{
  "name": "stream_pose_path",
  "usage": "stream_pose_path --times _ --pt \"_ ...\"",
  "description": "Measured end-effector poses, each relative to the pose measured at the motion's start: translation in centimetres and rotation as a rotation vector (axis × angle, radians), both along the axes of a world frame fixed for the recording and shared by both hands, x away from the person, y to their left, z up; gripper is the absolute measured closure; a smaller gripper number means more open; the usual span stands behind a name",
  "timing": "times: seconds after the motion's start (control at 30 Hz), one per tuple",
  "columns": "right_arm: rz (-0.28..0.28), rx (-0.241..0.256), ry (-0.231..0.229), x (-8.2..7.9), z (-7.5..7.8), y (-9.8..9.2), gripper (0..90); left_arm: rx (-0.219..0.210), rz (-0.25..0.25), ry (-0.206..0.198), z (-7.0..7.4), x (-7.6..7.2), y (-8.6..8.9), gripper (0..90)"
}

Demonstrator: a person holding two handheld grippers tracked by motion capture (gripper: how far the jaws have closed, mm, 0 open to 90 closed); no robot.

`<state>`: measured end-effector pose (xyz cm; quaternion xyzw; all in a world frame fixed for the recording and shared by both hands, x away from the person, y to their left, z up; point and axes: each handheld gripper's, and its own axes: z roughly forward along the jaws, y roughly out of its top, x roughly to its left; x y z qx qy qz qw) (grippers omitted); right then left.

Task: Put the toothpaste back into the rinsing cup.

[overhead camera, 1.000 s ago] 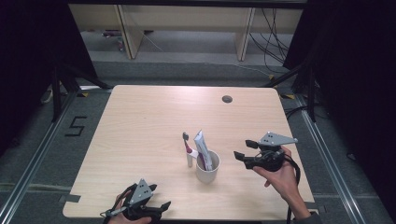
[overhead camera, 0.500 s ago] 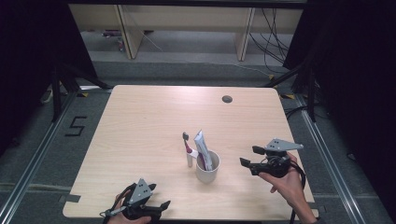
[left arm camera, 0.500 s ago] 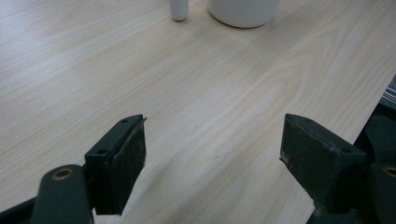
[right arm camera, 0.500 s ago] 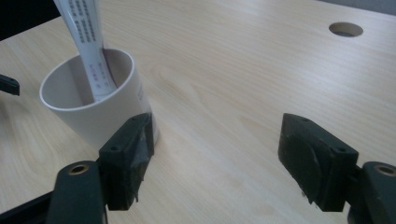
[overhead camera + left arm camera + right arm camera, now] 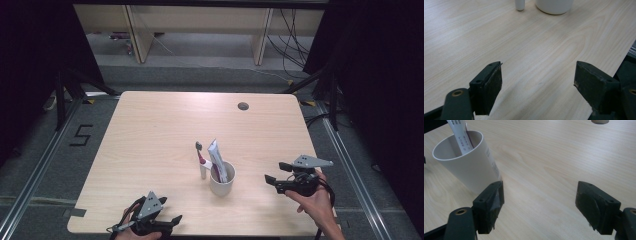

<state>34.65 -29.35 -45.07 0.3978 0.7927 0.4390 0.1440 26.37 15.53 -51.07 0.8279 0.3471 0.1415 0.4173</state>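
Pale wood-grain tabletop (image 5: 150, 150), smooth with a soft sheen. On it, the white cup (image 5: 466, 167) looks matt plastic. Beside the cup, the right tool (image 5: 541, 205) shows matt black plastic jaws.

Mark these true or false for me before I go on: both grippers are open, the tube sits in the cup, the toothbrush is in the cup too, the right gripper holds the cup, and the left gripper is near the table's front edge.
1. Both grippers, left gripper and right gripper, are open. True.
2. The tube sits in the cup. True.
3. The toothbrush is in the cup. False: it stands on the table just left of the cup.
4. The right gripper holds the cup. False: its jaws are spread, apart from the cup.
5. The left gripper is near the table's front edge. True.
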Motion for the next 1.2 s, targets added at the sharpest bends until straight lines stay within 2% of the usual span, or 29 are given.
stream_pose_path --times 0.1,0.13,0.23,0.3,0.33,0.37,0.4,0.43,0.47,0.5,0.53,0.57,0.6,0.63,0.67,0.73,0.8,0.83,0.87,0.97,1.03,1.07,1.1,1.13,1.17,1.2 --pt "-0.006 0.011 0.012 -0.4 -0.2 -0.2 23.8 -0.001 -0.002 -0.003 0.0 0.1 0.0 22.2" --pt "-0.005 -0.006 -0.012 -0.4 -0.3 -0.4 23.8 0.002 -0.002 -0.002 0.1 0.0 0.0 22.1" --pt "-0.012 0.008 0.009 -0.9 -0.6 -0.6 22.9 -0.006 -0.006 -0.001 0.0 0.0 0.0 22.1" --pt "-0.014 0.0 0.015 -1.2 -0.7 -0.9 22.2 0.002 -0.003 -0.003 0.0 0.1 0.0 22.1" --pt "-0.016 -0.01 -0.004 -1.2 -0.9 -1.2 21.6 0.003 -0.004 -0.003 0.0 0.1 0.0 22.1" --pt "-0.026 0.012 0.013 -1.4 -0.9 -1.2 21.5 0.002 -0.005 -0.003 0.0 0.1 0.0 22.1" --pt "-0.026 -0.002 0.001 -1.4 -1.1 -1.4 21.5 -0.004 -0.006 -0.001 0.1 0.0 0.0 22.1" --pt "-0.031 0.006 0.026 -1.7 -1.1 -1.5 21.5 0.0 -0.004 -0.006 0.1 0.0 0.0 22.1" --pt "-0.033 0.008 0.016 -1.8 -1.2 -1.7 21.6 -0.001 -0.005 -0.006 0.1 0.0 0.0 22.1" --pt "-0.032 0.006 0.031 -1.9 -1.2 -1.8 21.7 -0.002 -0.005 -0.006 0.1 0.0 0.0 22.1" --pt "-0.037 -0.001 0.029 -2.0 -1.4 -1.9 21.8 -0.001 -0.005 -0.006 0.1 0.0 0.0 22.1" --pt "-0.028 -0.008 0.007 -2.1 -1.4 -2.1 21.8 -0.002 -0.005 -0.006 0.1 0.0 0.0 22.1" --pt "-0.033 -0.008 0.01 -2.2 -1.4 -2.1 21.9 0.0 -0.006 -0.007 0.1 0.0 0.0 22.1" --pt "-0.04 0.013 0.032 -2.5 -1.4 -2.1 21.8 0.0 -0.011 -0.004 0.1 0.0 0.0 22.1" --pt "-0.036 0.003 0.018 -2.6 -1.5 -2.2 21.8 -0.001 -0.009 -0.004 0.1 0.0 0.0 22.1" --pt "-0.036 0.002 0.03 -2.9 -1.4 -2.3 21.8 0.001 -0.009 -0.004 0.1 0.0 0.0 22.1" --pt "-0.028 -0.008 0.006 -3.1 -1.6 -2.5 21.7 0.001 -0.01 -0.004 0.1 0.0 0.0 22.1" --pt "-0.034 0.002 0.035 -3.4 -1.6 -2.5 21.7 0.0 -0.01 -0.005 0.1 0.0 0.0 22.1" --pt "-0.027 -0.014 0.007 -3.3 -1.7 -2.6 21.5 0.001 -0.01 -0.005 0.1 0.0 0.0 22.1" --pt "-0.024 -0.009 0.026 -3.8 -1.9 -2.6 19.4 0.002 -0.01 -0.005 0.1 0.0 0.0 22.1" --pt "-0.03 -0.005 0.021 -3.9 -2.0 -2.6 17.8 0.001 -0.01 -0.006 0.1 0.0 0.0 22.1" --pt "-0.029 -0.018 0.011 -3.9 -2.0 -2.7 16.1 0.001 -0.01 -0.006 0.1 0.0 0.0 22.1" --pt "-0.036 -0.006 0.034 -4.1 -2.1 -2.6 15.9 0.001 -0.01 -0.006 0.1 0.0 0.0 22.1" --pt "-0.029 -0.02 0.015 -4.1 -2.2 -2.7 15.8 0.001 -0.01 -0.006 0.1 0.0 0.0 22.1" --pt "-0.032 -0.005 0.044 -4.3 -2.2 -2.6 15.8 0.001 -0.009 -0.007 0.1 0.0 0.0 22.1" --pt "-0.02 -0.023 0.013 -4.3 -2.3 -2.7 15.8 0.001 -0.009 -0.006 0.1 0.0 0.0 22.1"
